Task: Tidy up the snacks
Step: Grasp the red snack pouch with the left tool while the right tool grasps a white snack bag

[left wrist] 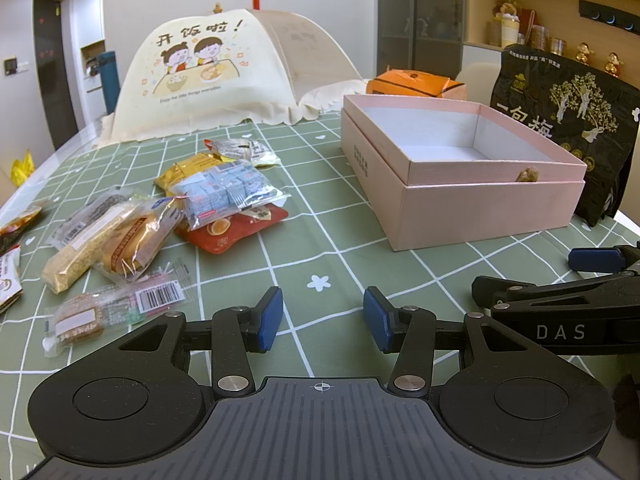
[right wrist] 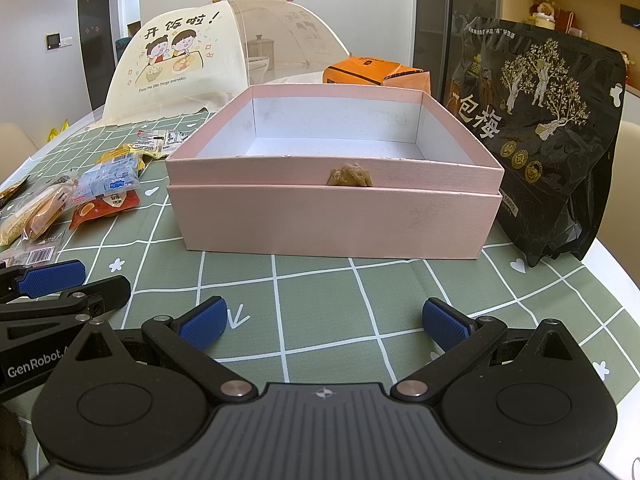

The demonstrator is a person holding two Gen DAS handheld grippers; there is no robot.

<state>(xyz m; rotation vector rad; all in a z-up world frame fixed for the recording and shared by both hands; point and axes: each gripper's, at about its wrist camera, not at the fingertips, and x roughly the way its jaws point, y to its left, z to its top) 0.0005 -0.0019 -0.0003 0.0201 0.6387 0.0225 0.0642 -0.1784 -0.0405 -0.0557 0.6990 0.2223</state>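
An open pink box (left wrist: pixel 472 208) (right wrist: pixel 332 216) with a white, empty inside stands on the green checked tablecloth. Several wrapped snacks lie left of it: a clear bag of blue candies (left wrist: pixel 228 192) (right wrist: pixel 108 180) on a red packet (left wrist: pixel 236 232), a bread packet (left wrist: pixel 128 240), a sesame bar (left wrist: pixel 80 252), a barcode-labelled cake (left wrist: pixel 108 312). My left gripper (left wrist: pixel 323 320) is open and empty, low over the cloth, near the snacks. My right gripper (right wrist: pixel 325 320) is open and empty in front of the box.
A black plum bag (left wrist: pixel 568 120) (right wrist: pixel 540 140) stands right of the box. An orange box (left wrist: pixel 416 84) (right wrist: pixel 376 72) and a cream mesh food cover (left wrist: pixel 208 76) (right wrist: pixel 200 64) stand behind. More packets (left wrist: pixel 8 264) lie at the left table edge.
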